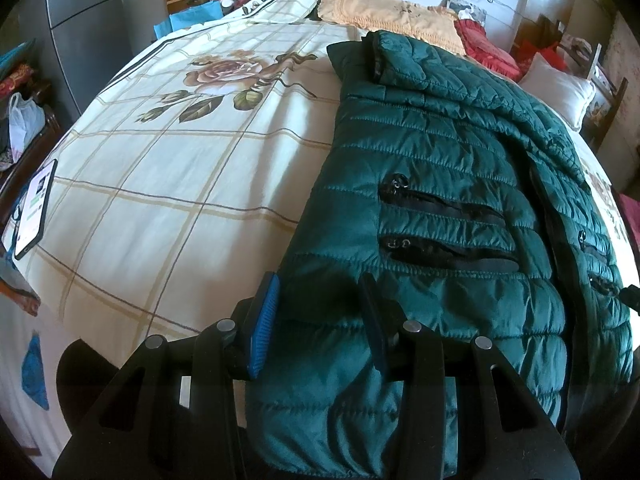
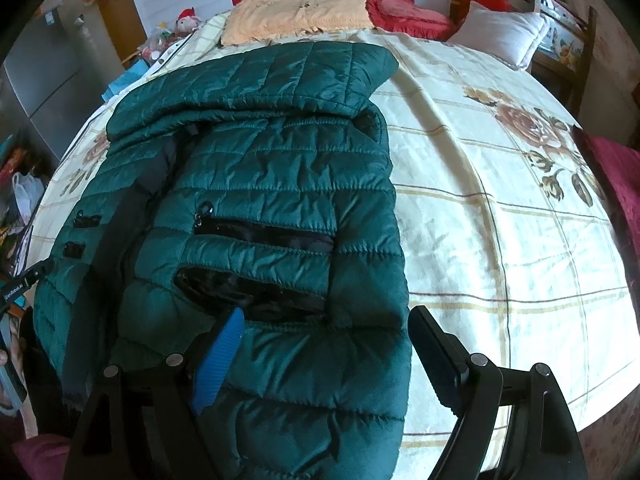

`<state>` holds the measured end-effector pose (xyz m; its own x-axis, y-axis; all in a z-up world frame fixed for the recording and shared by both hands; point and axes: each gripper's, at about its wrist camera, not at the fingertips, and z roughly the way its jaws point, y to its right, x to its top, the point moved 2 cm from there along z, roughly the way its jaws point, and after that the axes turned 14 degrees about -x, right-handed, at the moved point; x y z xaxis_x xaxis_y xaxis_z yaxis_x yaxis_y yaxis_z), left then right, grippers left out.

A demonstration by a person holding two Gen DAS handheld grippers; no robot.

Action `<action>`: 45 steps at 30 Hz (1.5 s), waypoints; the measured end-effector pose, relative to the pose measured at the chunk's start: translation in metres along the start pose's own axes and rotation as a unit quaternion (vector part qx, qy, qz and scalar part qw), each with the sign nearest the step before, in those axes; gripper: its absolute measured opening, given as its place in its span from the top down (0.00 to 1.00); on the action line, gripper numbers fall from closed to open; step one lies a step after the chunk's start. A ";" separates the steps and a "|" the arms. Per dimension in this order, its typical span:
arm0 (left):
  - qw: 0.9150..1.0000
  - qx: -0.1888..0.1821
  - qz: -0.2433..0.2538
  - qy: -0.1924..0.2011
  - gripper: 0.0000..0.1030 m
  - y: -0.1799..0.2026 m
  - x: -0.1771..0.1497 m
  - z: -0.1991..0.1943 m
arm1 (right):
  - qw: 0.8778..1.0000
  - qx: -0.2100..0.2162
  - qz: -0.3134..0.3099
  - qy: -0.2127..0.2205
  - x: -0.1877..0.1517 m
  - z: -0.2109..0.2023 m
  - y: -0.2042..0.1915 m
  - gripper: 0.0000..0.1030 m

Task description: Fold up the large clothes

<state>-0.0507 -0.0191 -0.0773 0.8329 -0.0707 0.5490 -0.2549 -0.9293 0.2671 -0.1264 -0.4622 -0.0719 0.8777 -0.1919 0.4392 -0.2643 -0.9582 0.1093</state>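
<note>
Both grippers sit at near hem of green quilted jacket [image 1: 432,184]. Left gripper [image 1: 320,320] jaws spread, hem between them. Right gripper [image 2: 328,344] likewise spread; jacket on checked bedspread [image 1: 168,168].

Floral checked bedsheet [image 1: 168,184], yellow pillow [image 1: 384,12], red cushion [image 2: 404,10], possibly a phone [image 1: 34,208].

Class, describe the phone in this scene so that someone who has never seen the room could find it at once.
Start at the big bed with its cream checked cover printed with brown roses. From the dark green quilted jacket, look across the bare cover to the bed's left edge. The phone lies there, the only thin, flat, black-framed slab with a lit white screen.
</note>
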 end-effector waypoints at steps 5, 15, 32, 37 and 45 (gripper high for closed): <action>1.000 -0.001 -0.003 -0.003 0.61 -0.002 -0.003 -0.001 | 1.000 -0.004 0.005 -0.005 -0.005 0.000 0.007 0.20; 1.000 -0.016 -0.011 -0.009 0.61 -0.005 -0.004 -0.002 | 1.000 0.003 0.009 -0.014 -0.011 0.001 0.010 0.20; 0.989 -0.114 -0.073 -0.066 0.40 -0.032 -0.023 -0.002 | 0.995 0.064 0.019 -0.076 -0.043 0.015 0.023 0.15; 0.990 -0.113 -0.060 -0.066 0.35 -0.024 -0.026 0.000 | 0.991 0.100 0.021 -0.089 -0.050 0.013 0.023 0.11; 0.991 -0.107 -0.032 -0.070 0.29 -0.016 -0.028 0.003 | 0.980 0.170 0.006 -0.100 -0.059 0.004 0.007 0.09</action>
<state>-0.0679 -0.0031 -0.0996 0.9066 -0.0776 0.4147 -0.2858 -0.8360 0.4685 -0.1785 -0.4585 -0.1006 0.9454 -0.2079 0.2510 -0.1554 -0.9645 -0.2134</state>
